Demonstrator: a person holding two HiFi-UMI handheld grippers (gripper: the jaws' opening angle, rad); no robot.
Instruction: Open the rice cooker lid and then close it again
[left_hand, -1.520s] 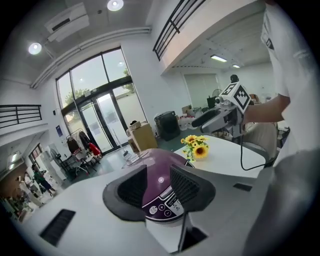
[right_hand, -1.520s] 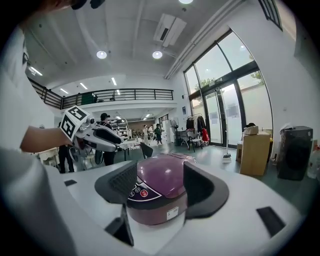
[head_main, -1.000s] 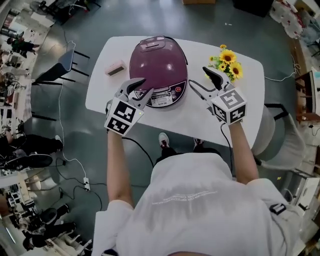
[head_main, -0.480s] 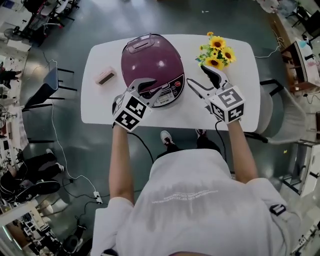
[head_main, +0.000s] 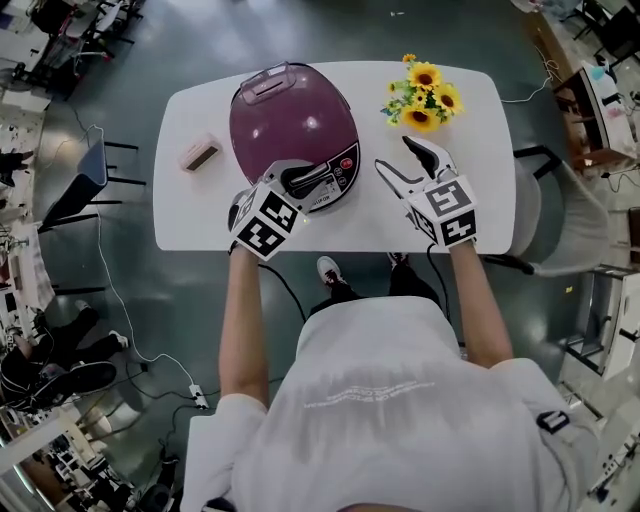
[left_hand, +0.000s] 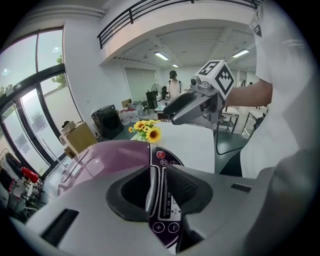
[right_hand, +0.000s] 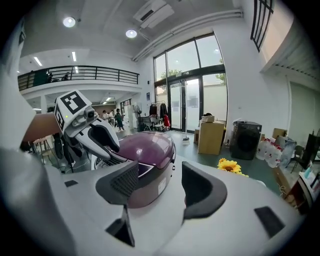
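Both grippers lowered and drawn closer to the rice cooker's front since the earlier frames

Nearest the person, the left gripper (head_main: 303, 180) is set over the control panel (left_hand: 165, 220). Its jaws have just been closing and are left narrowly apart, with the panel seen through the gap and nothing pinched. The right gripper (head_main: 395, 153) is held just right of the cooker above the white table (head_main: 200, 215). Its jaws are spread wide, though just eased inward, and nothing is between them. The purple rice cooker (head_main: 290, 135) is stood at the upper middle of the head view, lid (head_main: 275, 105) shut. Further off, a pink box (head_main: 200, 153) is seen to its left and sunflowers (head_main: 422, 95) at the upper right.
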